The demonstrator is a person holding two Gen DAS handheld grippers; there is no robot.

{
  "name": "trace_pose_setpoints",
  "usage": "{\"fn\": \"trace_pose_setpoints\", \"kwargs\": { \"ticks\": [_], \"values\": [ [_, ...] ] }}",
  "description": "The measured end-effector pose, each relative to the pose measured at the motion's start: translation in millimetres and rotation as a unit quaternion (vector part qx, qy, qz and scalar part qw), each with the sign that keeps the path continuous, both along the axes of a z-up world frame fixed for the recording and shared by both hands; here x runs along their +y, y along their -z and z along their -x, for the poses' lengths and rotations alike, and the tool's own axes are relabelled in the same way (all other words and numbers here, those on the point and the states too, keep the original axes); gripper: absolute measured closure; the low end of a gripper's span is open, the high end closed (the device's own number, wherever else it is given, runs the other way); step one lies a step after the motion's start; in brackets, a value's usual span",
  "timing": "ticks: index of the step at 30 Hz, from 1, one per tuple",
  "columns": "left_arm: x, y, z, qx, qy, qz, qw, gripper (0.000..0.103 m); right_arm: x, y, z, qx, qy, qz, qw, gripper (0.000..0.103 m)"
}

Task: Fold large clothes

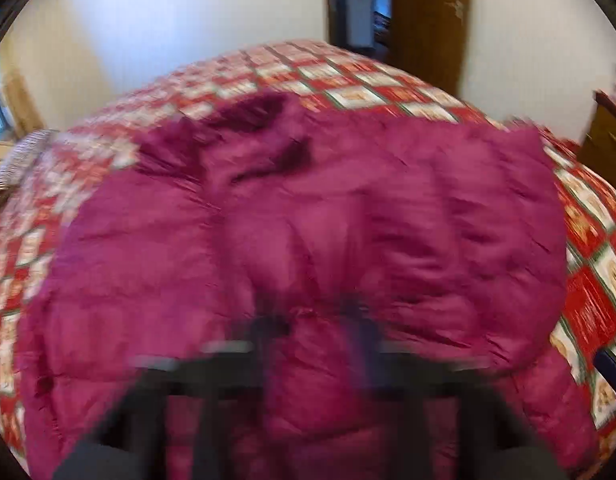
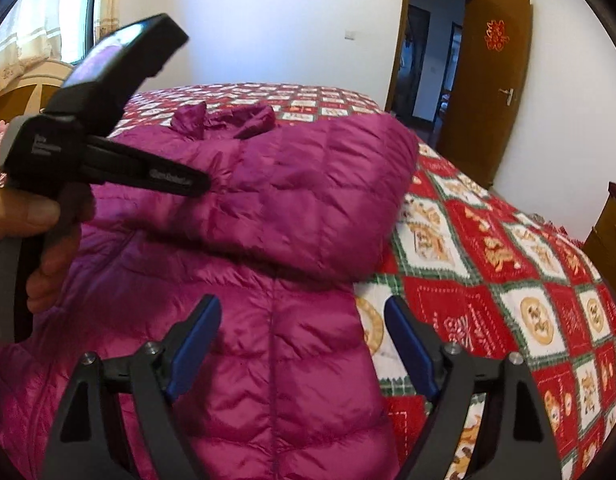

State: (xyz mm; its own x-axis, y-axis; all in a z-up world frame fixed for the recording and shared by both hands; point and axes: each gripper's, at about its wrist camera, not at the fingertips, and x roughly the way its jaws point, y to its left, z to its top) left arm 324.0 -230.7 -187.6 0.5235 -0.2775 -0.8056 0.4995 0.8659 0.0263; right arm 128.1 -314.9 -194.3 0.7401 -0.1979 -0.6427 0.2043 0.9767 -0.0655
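Lengthwise, magenta puffer jacket (image 2: 276, 280) on quilt (image 2: 507, 280), collar (image 2: 228, 118) at far end.

Bedroom w/ plain white walls (image 2: 292, 20). Big bed under a red, white & green checked quilt (image 2: 507, 264) fills the middle. At 1 o'clock a brown wooden door (image 2: 495, 92) stands open on a dim hallway; red paper cutout (image 2: 493, 36) on it. At 10 o'clock, daylit window (image 2: 78, 8) w/ cream embroidered curtains (image 2: 28, 40). Brown wooden cabinet (image 2: 611, 240) at 3 o'clock.
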Motion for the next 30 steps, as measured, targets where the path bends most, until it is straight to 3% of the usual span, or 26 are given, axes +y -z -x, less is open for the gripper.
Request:
{"fn": "trace_pose_setpoints", "kwargs": {
  "ticks": [5, 11, 17, 21, 23, 26, 28, 30],
  "values": [
    [16.7, -18.1, 14.7, -0.037, -0.001, 0.011, 0.9993, 0.095, -6.1, 8.6, 1.3, 0.005, 0.005, -0.012, 1.0, 0.017],
    [76.1, -45.1, 28.1, -0.056, -0.043, 0.029, 0.9971, 0.096, -7.8, 15.5, -0.6, 0.015, -0.003, -0.019, 1.0, 0.017],
    [106.4, -16.7, 37.5, -0.036, -0.078, -0.011, 0.9963, 0.096, -16.0, 15.6, -4.5, 0.033, -0.015, -0.041, 0.998, 0.018],
    [106.3, 0.8, 39.9, -0.034, -0.086, -0.017, 0.9955, 0.094, -31.7, 1.0, -8.6, 0.049, -0.018, -0.067, 0.996, 0.032],
    [109.3, -4.0, 43.0, -0.052, -0.098, -0.022, 0.9936, 0.091, -43.7, -12.1, -9.5, 0.049, -0.01, -0.092, 0.995, 0.033],
    [119.4, -16.1, 52.4, -0.079, -0.118, -0.024, 0.9896, 0.068, -58.8, -33.3, -11.1, 0.041, 0.004, -0.096, 0.995, 0.033],
    [128.3, -28.7, 62.3, -0.113, -0.138, -0.03, 0.9835, 0.032, -68.6, -42.9, -16.7, 0.039, 0.011, -0.099, 0.994, 0.034],
    [137.3, -39.6, 66.8, -0.139, -0.154, -0.025, 0.9779, 0.02, -77.0, -50.6, -27.5, 0.036, 0.016, -0.1, 0.994, 0.038]
  ]
}}
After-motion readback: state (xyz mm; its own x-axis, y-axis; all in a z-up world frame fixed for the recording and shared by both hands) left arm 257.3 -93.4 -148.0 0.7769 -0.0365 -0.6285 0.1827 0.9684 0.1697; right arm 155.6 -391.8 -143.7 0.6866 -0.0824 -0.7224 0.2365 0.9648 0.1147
